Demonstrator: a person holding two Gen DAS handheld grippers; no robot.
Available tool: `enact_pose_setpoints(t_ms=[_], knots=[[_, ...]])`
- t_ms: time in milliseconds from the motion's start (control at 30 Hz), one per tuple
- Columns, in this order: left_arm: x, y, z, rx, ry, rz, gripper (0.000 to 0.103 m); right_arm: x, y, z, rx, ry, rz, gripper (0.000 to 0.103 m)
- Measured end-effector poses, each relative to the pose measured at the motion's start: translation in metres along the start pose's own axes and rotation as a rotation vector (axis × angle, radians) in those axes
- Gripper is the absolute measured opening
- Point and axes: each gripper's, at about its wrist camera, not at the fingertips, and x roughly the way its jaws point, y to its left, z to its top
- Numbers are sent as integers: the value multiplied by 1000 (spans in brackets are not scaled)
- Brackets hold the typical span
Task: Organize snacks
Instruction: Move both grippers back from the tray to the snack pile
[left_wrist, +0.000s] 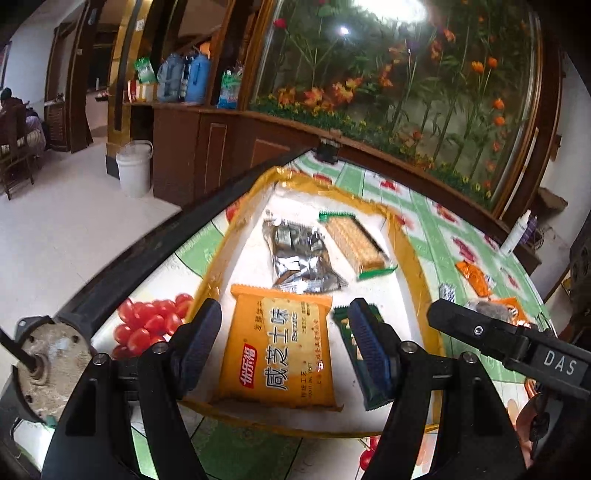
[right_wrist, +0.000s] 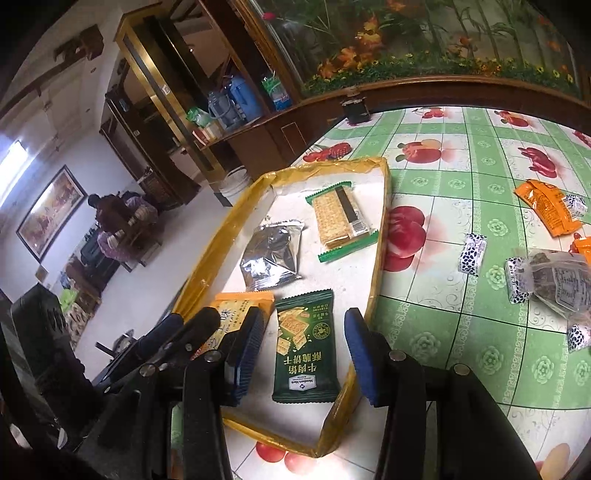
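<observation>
We hold a tool in each hand over a tray (right_wrist: 221, 236) with a yellow rim. The tray lies near the left edge of the surface (right_wrist: 443, 177), which wears a green cloth with fruit on it.

On the left, our left tool (left_wrist: 286, 345) hangs over the orange biscuit pack (left_wrist: 279, 354). Its fingers stand apart, one on each side of the pack, and they do not seem to press it. The pack lies flat in the near part of the tray.

Next comes the dark green cracker pack (right_wrist: 306, 345). Our right tool (right_wrist: 304, 354) hovers over it with its fingers apart too, and it holds nothing.

Farther back in the tray we see a silver bag (right_wrist: 271, 254) and a clear pack of crackers (right_wrist: 340, 219) with green ends.

So four snacks are in the tray now. We think the job is partly done.

To the right, out on the cloth, more snacks wait: an orange bag (right_wrist: 546, 206), a small blue and white candy (right_wrist: 472, 254) and a clear bag with dark bits (right_wrist: 557, 282). These still need to go in.

The tray has open room in its middle. The left rim sits close to the surface's edge, so we should take care there. The right side has lots of free cloth for moving.
</observation>
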Motion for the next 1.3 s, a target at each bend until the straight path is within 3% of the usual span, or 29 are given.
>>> enact_pose_setpoints(t_ms=[133,433,533,767,867,967,1067,1167,1200,1233,1300], knots=[[-7,1,0,-7,-40,-7,76,-11,-6,1,10,-26,-9,48],[-8,1,-2,-12,-35,-18,76,-43,-46,12,85,-72,-31,48],[-7,-1,-3,0,-33,-23,76,-57,-76,20,119,-96,-103,49],[-10,-3,-4,4,-43,-41,76,-71,-154,31,203,-111,-369,50],[-12,-2,-3,1,-57,-51,76,-58,-171,28,189,-41,-429,49],[-11,1,-2,-8,-53,-67,76,-59,-171,23,188,-30,-382,49],[-12,0,-2,-7,-60,-79,76,-57,-166,14,171,45,-245,50],[-14,-4,-3,7,-63,-76,76,-61,-161,1,169,148,-5,49],[-14,-5,-3,12,-65,-81,76,-68,-159,-2,159,151,81,48],[-16,-7,-3,16,-68,-84,76,-76,-158,-3,152,134,112,48],[-19,-11,-4,34,-80,-101,76,-97,-163,-1,146,65,119,49]])
